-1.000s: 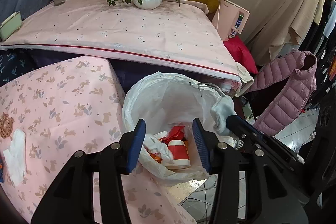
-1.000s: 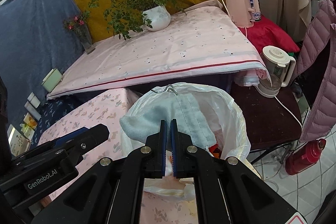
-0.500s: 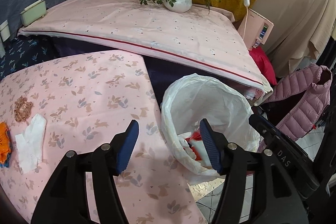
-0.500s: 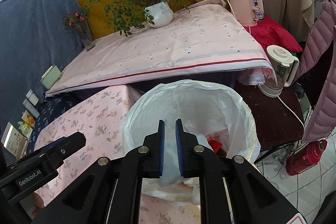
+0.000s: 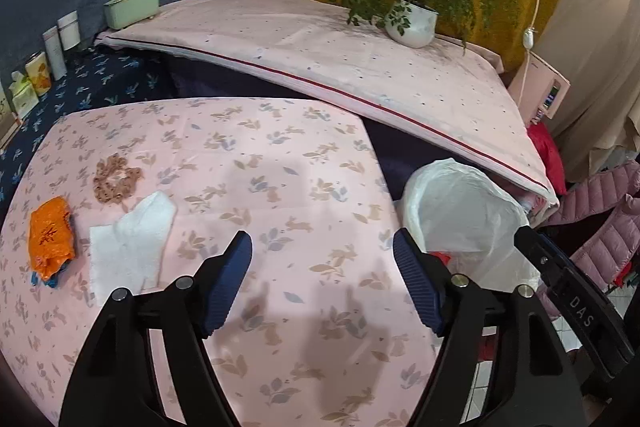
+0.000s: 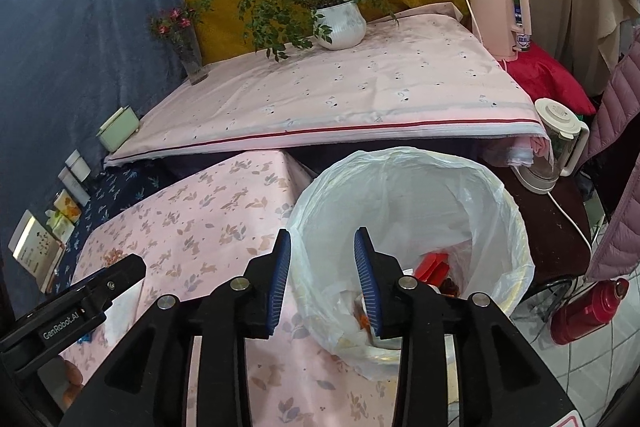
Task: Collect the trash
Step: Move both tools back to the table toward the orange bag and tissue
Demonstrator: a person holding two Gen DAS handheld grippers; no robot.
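Left wrist view: my left gripper (image 5: 322,279) hangs over the bench (image 5: 280,163), which is covered in a pink cloth printed with leaves and rabbits. Its blue-padded fingers (image 5: 230,275) stand released and are spreading wider, with nothing between them but bare cloth. The trash left to collect lies toward the left of the bench: a crumpled white tissue (image 5: 132,247), an orange wrapper (image 5: 51,237) just to its left with a scrap of blue showing under its lower edge, and a brown crocheted piece (image 5: 116,179) just beyond the tissue. None of these is touched by the fingers.

At the right edge of the bench stands the bin (image 5: 464,211), lined with a white plastic bag. Part of my right gripper's black body crosses the lower right of this view.

Right wrist view: my right gripper (image 6: 322,279) is held over the near rim of the same bin (image 6: 500,203). Its fingers (image 6: 366,279) are let go and parting, and I see nothing gripped between them. Inside the liner lie red scraps (image 6: 432,265) and pale crumpled pieces, partly hidden behind the right finger.

Behind the bench a higher surface draped in pale pink cloth (image 6: 360,87) carries a potted plant (image 6: 340,23), a glass vase of flowers (image 6: 188,55) and a green box (image 6: 118,129). A red thermos (image 6: 588,311) stands on the tiled floor at right.
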